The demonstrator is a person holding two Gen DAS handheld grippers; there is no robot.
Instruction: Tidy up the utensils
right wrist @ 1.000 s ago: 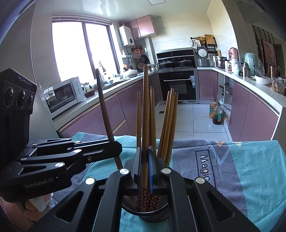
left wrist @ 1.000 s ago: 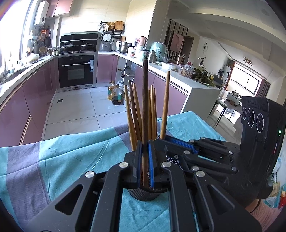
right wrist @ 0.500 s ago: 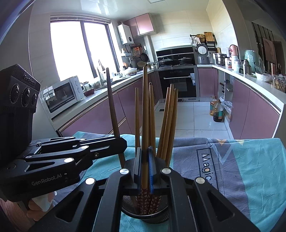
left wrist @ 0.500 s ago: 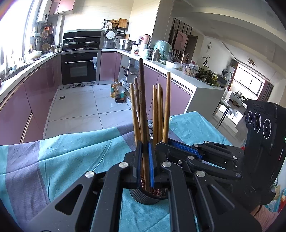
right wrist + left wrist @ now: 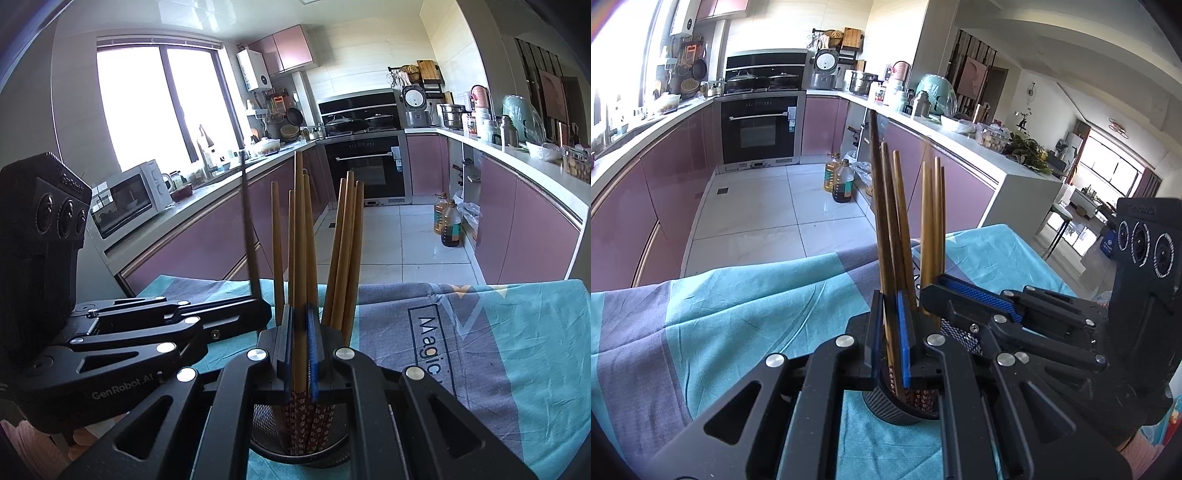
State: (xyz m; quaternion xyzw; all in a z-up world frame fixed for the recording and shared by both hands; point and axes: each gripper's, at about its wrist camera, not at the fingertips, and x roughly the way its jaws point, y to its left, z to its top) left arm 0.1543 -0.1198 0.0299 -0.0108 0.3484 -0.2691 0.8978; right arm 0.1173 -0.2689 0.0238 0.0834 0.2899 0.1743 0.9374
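Note:
A black mesh holder (image 5: 897, 411) (image 5: 295, 448) stands on the teal and grey cloth (image 5: 738, 314) and holds several wooden chopsticks (image 5: 345, 251). My left gripper (image 5: 889, 332) is shut on a dark brown chopstick (image 5: 877, 192), whose lower end reaches down into the holder. My right gripper (image 5: 300, 347) is shut on a light wooden chopstick (image 5: 299, 229); its patterned red end sits in the holder. Each gripper shows in the other's view: the right gripper (image 5: 932, 295) just right of the bundle, the left gripper (image 5: 264, 312) just left of it with the dark chopstick (image 5: 248, 229).
The cloth-covered table (image 5: 498, 332) ends just past the holder, with tiled kitchen floor beyond. Purple cabinets and counters line both sides. Oil bottles (image 5: 842, 181) stand on the floor. A hand in a pink sleeve (image 5: 1137, 446) holds the right gripper.
The left gripper has sunk and shifted toward the holder, bringing the dark chopstick against the bundle. The right gripper has kept still on its chopstick.

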